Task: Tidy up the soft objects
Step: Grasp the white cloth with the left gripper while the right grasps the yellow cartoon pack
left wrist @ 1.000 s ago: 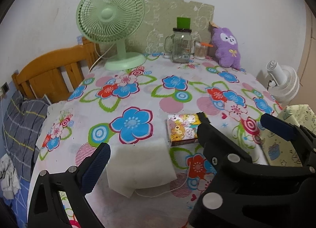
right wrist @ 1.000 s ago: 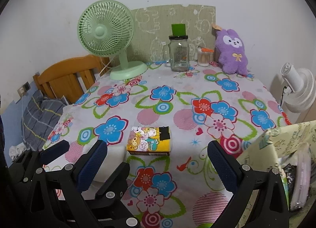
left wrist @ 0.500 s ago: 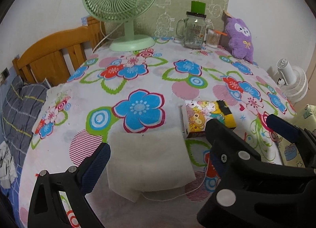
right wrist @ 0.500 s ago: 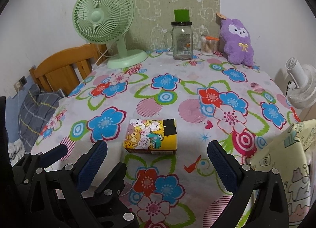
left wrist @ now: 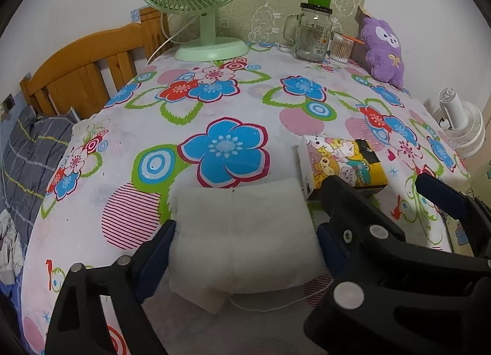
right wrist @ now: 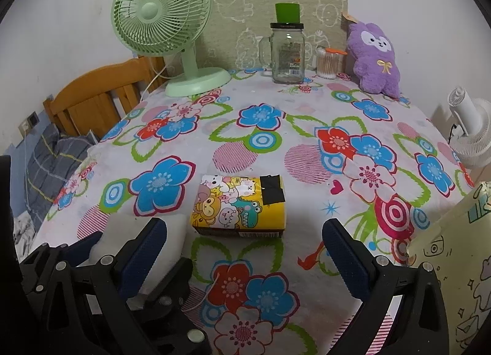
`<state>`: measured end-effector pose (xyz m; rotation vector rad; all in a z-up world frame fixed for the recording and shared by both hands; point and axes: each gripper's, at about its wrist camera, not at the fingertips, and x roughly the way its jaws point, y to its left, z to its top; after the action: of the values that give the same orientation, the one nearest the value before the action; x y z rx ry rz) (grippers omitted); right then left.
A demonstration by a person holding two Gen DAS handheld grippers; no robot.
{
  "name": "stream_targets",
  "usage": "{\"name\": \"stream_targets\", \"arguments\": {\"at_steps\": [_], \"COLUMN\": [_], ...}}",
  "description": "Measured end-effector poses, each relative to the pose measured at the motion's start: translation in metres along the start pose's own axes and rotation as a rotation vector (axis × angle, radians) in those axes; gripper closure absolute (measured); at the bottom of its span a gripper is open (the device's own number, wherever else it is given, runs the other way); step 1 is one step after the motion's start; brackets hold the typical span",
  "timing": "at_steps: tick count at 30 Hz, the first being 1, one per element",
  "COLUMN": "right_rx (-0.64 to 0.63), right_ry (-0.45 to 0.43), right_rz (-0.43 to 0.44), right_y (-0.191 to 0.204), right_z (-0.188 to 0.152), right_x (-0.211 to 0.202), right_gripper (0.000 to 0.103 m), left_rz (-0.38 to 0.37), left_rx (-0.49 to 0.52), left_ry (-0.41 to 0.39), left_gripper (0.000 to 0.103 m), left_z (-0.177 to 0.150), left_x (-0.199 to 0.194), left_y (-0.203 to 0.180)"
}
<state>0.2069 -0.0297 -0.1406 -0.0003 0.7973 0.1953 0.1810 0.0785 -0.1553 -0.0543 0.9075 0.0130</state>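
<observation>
White soft pad [left wrist: 242,229] sits between left gripper [left wrist: 245,232] jaws, just closing, pads at its sides. Squeeze gently, centred. Right gripper [right wrist: 245,235] wide, empty.

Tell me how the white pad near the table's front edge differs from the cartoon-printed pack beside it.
The white pad is plain and unprinted; the cartoon pack is yellow with animal pictures and a black patch on top. The white pad looks flat and limp; the cartoon pack is a firmer, boxy block. The white pad lies between the fingers of the left hand-held gripper, whose jaws have just been closing; the cartoon pack lies ahead of the open right hand-held gripper, untouched. Both rest on the flowered tablecloth.
</observation>
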Motion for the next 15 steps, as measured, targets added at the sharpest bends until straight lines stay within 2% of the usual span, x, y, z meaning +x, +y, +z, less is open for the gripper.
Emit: {"name": "stream_targets", "arguments": {"at_steps": [5,15], "right_rx": [-0.002,0.007], "right_ry": [0.004,0.017], "right_rz": [0.0,0.006], "right_y": [0.002,0.007], "right_z": [0.0,0.007], "right_x": [0.003,0.012], "right_gripper": [0.0,0.0], "left_rz": [-0.014,-0.011], "left_rx": [0.008,0.011], "left_ry": [-0.003,-0.012], "left_gripper": [0.019,0.02], "left_z": [0.0,0.007], "left_x": [0.0,0.003], "left_y": [0.0,0.005]}}
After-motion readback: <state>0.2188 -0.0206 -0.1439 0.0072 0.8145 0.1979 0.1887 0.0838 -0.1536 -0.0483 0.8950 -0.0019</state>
